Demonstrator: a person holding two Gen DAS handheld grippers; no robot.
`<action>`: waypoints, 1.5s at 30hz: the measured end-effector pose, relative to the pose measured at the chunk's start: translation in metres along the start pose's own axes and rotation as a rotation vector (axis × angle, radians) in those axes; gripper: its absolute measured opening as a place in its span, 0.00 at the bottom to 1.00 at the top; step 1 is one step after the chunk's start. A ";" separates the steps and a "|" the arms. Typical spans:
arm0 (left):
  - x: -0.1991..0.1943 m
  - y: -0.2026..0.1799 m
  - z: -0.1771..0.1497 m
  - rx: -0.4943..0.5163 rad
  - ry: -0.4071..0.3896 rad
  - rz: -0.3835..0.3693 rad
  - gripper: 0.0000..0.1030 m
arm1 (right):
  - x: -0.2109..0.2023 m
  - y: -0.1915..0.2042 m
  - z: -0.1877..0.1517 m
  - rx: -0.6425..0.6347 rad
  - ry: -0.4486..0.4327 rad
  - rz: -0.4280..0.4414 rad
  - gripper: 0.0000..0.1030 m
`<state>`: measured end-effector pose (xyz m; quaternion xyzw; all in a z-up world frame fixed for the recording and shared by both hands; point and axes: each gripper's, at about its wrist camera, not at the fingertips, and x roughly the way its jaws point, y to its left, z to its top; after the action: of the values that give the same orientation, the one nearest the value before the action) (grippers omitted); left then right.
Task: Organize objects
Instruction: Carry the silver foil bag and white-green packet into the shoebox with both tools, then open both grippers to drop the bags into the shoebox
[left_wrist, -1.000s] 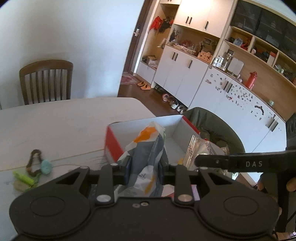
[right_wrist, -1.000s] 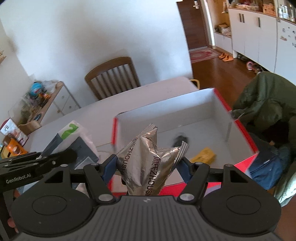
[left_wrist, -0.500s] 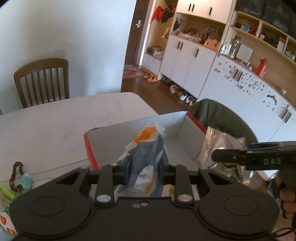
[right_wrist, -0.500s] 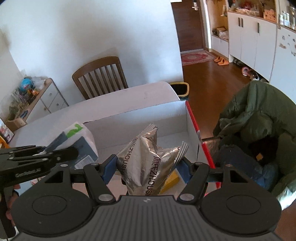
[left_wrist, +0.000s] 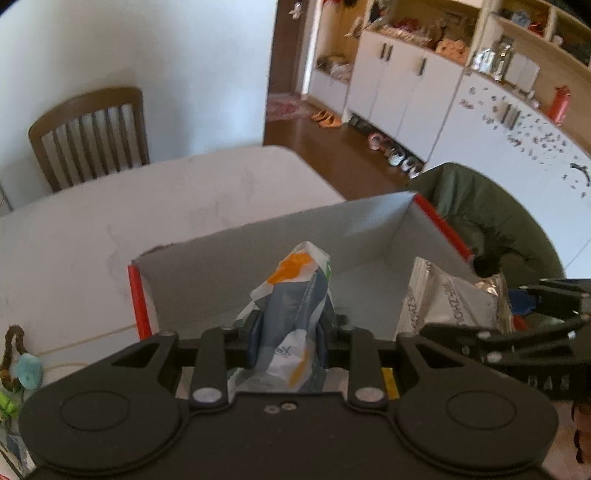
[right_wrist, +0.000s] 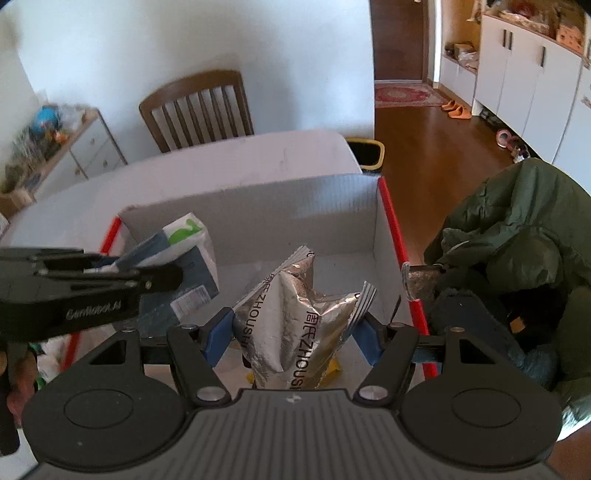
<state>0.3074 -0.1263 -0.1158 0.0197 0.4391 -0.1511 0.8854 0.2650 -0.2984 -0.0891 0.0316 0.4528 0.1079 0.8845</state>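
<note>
The left gripper (left_wrist: 287, 341) is closed narrowly on a grey-blue packet (left_wrist: 291, 317) with white and orange print, its blue pads pressing both sides, and holds it upright over the near left part of an open box (left_wrist: 280, 236) with white inner walls and red edges. The right gripper (right_wrist: 295, 332) is set wider, its pads clamped on the two crumpled edges of a silver foil bag (right_wrist: 295, 325) printed with dark letters, held above the box's near right side. The left view alone shows a bead bracelet (left_wrist: 13, 354) with a turquoise piece lying on the table (left_wrist: 92, 229) left of the box, and white cabinets (left_wrist: 399, 88) with open shelves and shoes on the floor below. The right view alone shows a small yellow item (right_wrist: 334, 367) on the box floor under the foil bag, a low drawer unit (right_wrist: 88, 151) piled with clutter by the wall, and a bin (right_wrist: 365, 155) past the table's far corner. Both views show a wooden chair (right_wrist: 199, 107) at the far side of the pale table, a green jacket (right_wrist: 517, 236) draped beside the box, a white wall and a brown wood floor.
</note>
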 end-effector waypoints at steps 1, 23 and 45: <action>0.006 0.001 0.000 -0.006 0.012 0.004 0.27 | 0.004 0.001 -0.001 -0.014 0.010 0.005 0.67; 0.058 -0.001 -0.001 0.024 0.162 0.070 0.28 | 0.052 0.015 -0.008 -0.177 0.126 -0.026 0.67; 0.050 0.004 -0.004 0.011 0.203 0.070 0.63 | 0.026 0.007 0.001 -0.178 0.049 -0.017 0.71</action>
<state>0.3335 -0.1342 -0.1579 0.0552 0.5248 -0.1197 0.8409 0.2796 -0.2857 -0.1086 -0.0537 0.4631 0.1411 0.8733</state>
